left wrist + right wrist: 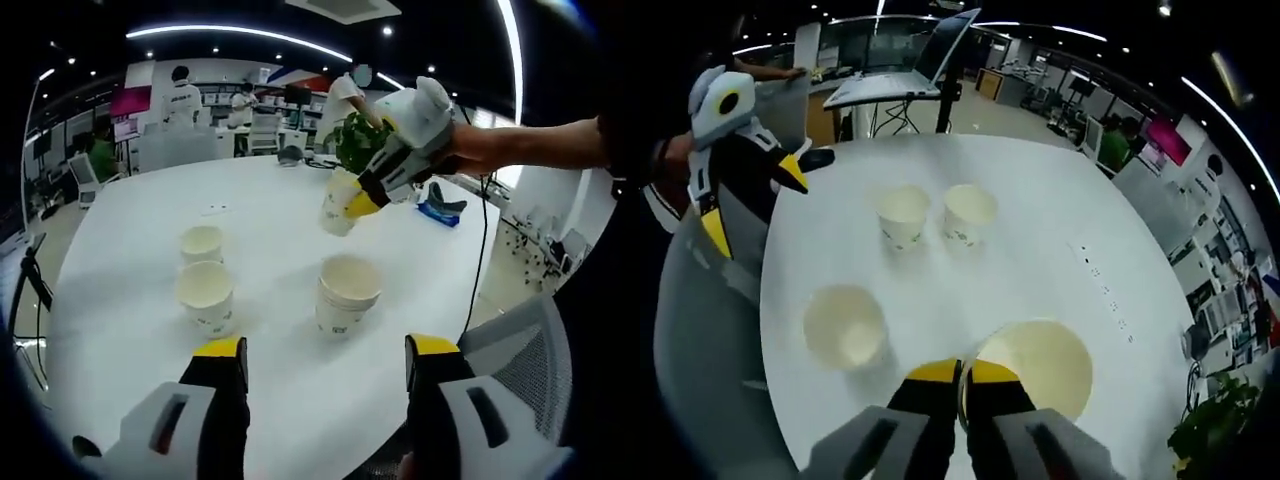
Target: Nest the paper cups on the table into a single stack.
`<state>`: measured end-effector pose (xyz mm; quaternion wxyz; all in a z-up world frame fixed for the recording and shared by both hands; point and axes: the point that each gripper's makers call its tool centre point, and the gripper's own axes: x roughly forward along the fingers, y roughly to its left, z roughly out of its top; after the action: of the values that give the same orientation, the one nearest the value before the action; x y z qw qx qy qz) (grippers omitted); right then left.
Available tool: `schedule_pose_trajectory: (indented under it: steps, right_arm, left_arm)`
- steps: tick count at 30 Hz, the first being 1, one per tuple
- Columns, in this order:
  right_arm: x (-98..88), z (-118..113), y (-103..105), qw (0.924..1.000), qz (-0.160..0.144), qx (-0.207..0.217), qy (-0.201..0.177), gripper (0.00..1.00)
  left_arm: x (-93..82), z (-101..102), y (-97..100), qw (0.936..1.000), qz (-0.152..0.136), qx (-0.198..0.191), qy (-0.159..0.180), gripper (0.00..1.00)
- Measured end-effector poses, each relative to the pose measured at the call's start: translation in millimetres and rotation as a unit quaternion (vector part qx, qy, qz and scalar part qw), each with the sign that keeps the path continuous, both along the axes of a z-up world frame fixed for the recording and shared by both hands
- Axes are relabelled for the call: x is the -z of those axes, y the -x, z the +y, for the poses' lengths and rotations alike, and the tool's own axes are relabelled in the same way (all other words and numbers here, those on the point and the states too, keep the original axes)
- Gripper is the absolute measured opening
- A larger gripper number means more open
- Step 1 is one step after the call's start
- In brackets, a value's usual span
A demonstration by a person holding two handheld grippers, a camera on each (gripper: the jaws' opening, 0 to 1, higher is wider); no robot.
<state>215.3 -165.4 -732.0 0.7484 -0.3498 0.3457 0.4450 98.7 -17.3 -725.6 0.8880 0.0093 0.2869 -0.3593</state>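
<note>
Two single paper cups [205,285] stand at the left of the round white tabletop [130,230], a nested stack of cups [346,293] to their right. Above the stack, the right hand-held gripper [362,205] pinches the rim of a lifted cup [340,205]. The left hand-held gripper [325,365] hangs with jaws spread, holding nothing.

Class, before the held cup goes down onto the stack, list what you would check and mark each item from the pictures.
1. Right gripper shut on the held cup at its rim: ok.
2. Held cup directly over the stack: not ok, it hangs off to one side.
3. Stack upright, mouth open: ok.
4. Left gripper open and off the stack: ok.
5. Two loose cups upright: ok.
6. Held cup level: not ok, tilted.
</note>
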Motion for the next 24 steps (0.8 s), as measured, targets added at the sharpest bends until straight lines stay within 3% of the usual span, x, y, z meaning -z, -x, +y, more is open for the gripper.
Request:
schedule_pose_trajectory:
  steps: [13,24]
  right_arm:
    - [-22.3,15.6,34.9,0.9989,-0.004,-0.044,-0.012,0.0]
    - [-37.9,42.1,65.1,0.9947,-0.007,-0.1,-0.021,0.0]
  left_arm:
    - [2.0,5.3,-1.3,1.0,0.001,0.0,-0.003,0.61]
    - [1.6,1.9,2.6,1.0,0.005,0.005,-0.004,0.61]
